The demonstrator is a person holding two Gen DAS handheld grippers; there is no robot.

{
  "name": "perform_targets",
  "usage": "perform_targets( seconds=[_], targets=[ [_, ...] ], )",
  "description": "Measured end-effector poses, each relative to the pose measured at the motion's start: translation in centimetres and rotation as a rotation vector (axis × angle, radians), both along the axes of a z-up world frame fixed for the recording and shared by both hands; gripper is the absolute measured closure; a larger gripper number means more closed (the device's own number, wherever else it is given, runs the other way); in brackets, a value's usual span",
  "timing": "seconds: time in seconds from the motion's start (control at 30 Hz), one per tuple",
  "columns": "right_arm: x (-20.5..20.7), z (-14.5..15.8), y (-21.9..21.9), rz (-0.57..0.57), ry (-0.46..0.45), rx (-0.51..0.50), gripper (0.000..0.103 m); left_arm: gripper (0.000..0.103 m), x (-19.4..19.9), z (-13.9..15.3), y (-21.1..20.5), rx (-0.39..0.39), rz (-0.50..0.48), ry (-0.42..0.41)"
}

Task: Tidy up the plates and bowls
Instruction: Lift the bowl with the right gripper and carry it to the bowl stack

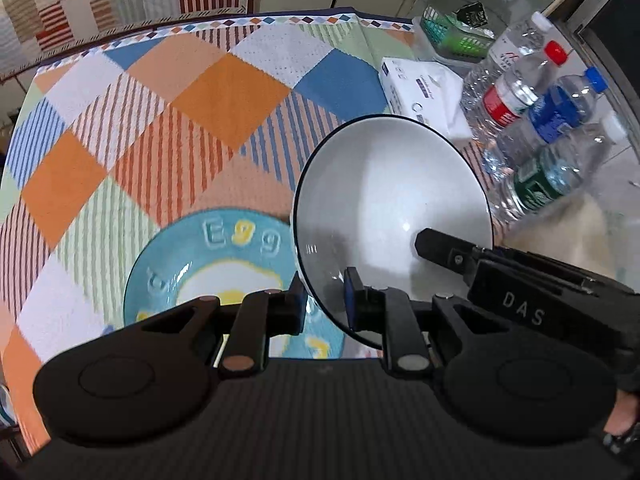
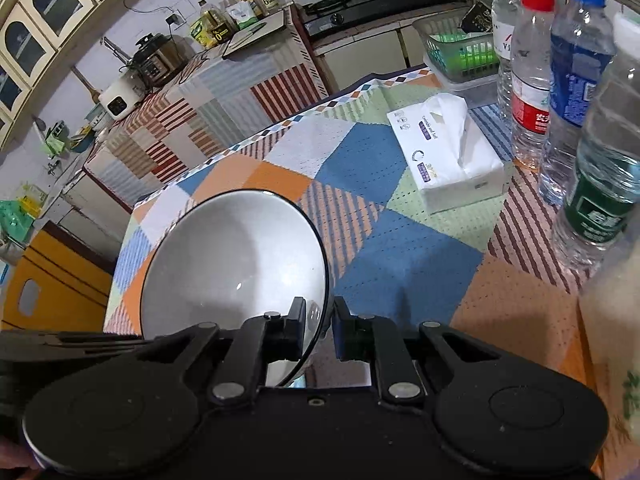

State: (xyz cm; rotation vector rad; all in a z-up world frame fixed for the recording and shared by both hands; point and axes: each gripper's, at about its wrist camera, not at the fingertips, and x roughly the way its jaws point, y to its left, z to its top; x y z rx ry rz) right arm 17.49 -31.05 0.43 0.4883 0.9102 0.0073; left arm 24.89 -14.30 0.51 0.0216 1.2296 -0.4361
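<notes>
Left tongs [image 1: 325, 294] are pinching the bowl [image 1: 394, 204] rim; right tongs [image 2: 318, 320] are clamping the same bowl [image 2: 236, 264] on its opposite edge. Bowl is hanging tilted, empty, over the worktop [image 1: 224, 92]. Plate [image 1: 224, 256] is lying just left of it. Tissue pack [image 2: 448, 152], green basket [image 2: 460, 52], bottles [image 2: 532, 76] are sitting right. Kitchen counter is running behind.

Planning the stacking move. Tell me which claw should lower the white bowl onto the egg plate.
Left. Both claws pinch the white bowl's rim, but the left claw sits directly over the blue egg plate; the right claw shows no plate in its view.
</notes>
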Motion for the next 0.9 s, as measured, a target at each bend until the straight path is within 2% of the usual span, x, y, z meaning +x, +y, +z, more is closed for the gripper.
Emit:
perform_targets(
  seconds=[0.13,0.37,0.5,0.63,0.9],
  targets=[
    [-2.0,1.5,1.0,0.037,-0.019,-0.021,0.086,0.086,-2.3,2.0,0.6,0.034,-0.03,-0.012],
    [-5.9,2.9,2.2,0.101,-0.031,0.014,0.086,0.086,-6.5,4.2,2.0,0.081,-0.076,-0.022],
    [-8.2,2.9,3.0,0.131,-0.029,0.043,0.086,0.086,-8.7,4.6,3.3,0.079,-0.065,0.021],
    [-10.3,3.1,3.7,0.147,-0.033,0.069,0.086,0.086,-11.3,5.2,3.7,0.115,-0.098,-0.019],
    [-13.4,2.3,4.6,0.153,-0.037,0.039,0.086,0.086,-13.8,3.6,4.5,0.094,-0.08,0.047]
  ],
)
